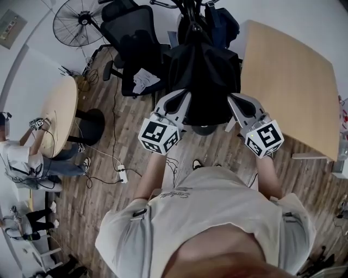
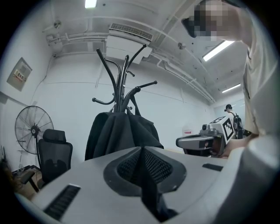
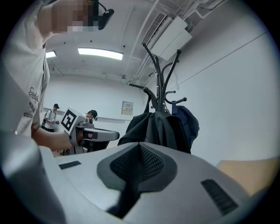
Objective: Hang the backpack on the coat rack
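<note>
A black backpack (image 1: 204,81) hangs from the black coat rack (image 1: 187,11), straight ahead of both grippers. In the left gripper view the backpack (image 2: 118,131) droops below the rack's curved hooks (image 2: 120,83). My left gripper (image 1: 184,96) stays a short way off the backpack's left side, its jaws (image 2: 142,151) shut with nothing between them. My right gripper (image 1: 234,100) sits off the backpack's right side, also shut and empty (image 3: 140,146). A dark blue bag (image 3: 188,122) hangs on the rack behind the backpack (image 3: 155,127).
A black office chair (image 1: 133,38) and a standing fan (image 1: 76,21) stand left of the rack. A light wooden table (image 1: 288,76) lies to the right. At far left a person (image 1: 22,157) sits at a round table (image 1: 57,114). Cables and a power strip (image 1: 122,174) lie on the wood floor.
</note>
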Demonstrator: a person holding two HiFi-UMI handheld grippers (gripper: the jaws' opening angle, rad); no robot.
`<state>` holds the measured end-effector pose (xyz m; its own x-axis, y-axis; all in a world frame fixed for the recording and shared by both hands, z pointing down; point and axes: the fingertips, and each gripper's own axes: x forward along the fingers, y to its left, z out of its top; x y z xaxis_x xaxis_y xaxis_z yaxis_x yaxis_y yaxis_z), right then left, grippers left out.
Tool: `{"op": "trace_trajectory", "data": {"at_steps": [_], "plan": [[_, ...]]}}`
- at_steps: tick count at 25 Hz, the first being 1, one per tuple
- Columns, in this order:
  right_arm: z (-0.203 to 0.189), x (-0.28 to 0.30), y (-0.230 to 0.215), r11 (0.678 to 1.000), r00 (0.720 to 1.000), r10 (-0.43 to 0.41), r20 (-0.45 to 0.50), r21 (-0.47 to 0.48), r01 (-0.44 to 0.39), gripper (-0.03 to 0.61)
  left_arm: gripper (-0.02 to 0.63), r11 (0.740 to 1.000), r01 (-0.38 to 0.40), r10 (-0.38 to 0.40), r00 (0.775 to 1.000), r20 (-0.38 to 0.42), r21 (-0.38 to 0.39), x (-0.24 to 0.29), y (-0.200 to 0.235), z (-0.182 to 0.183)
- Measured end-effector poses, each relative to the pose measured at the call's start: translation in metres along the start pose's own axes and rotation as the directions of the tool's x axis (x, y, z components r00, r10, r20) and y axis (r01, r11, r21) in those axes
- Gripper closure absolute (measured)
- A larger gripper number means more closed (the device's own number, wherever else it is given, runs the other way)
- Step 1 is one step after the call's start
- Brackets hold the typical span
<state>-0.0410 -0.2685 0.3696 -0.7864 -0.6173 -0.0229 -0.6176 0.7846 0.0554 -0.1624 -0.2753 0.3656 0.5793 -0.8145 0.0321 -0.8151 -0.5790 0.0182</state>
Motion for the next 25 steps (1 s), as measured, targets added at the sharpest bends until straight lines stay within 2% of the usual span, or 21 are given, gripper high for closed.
{"op": "trace_trajectory", "data": {"at_steps": [4,9,12,17,25], "plan": [[-0.006,0.002,0.005,1.000,1.000,-0.002,-0.013,0.013,0.002,0.583,0.584,1.000,-0.004,0.004,1.000,-0.008,-0.003,-0.003,-0.005,-0.006],[0.003,-0.001,0.002,0.999,0.999,-0.025,0.030,0.022,0.024,0.583,0.584,0.998,-0.016,0.018,0.999,0.027,-0.065,-0.011,-0.005,-0.004],[0.007,-0.001,0.005,1.000,0.999,-0.017,0.038,0.019,0.016,0.584,0.584,0.998,-0.033,0.034,0.999,0.028,-0.055,-0.015,-0.002,-0.005],[0.015,0.004,0.015,0.999,0.999,0.014,0.043,-0.051,-0.012,0.584,0.584,0.999,-0.030,0.031,0.999,0.037,-0.035,-0.014,-0.002,0.000],[0.015,0.008,0.018,1.000,0.998,0.016,0.057,-0.017,-0.015,0.584,0.584,1.000,-0.012,0.013,1.000,0.028,-0.016,-0.012,-0.007,-0.002]]}}
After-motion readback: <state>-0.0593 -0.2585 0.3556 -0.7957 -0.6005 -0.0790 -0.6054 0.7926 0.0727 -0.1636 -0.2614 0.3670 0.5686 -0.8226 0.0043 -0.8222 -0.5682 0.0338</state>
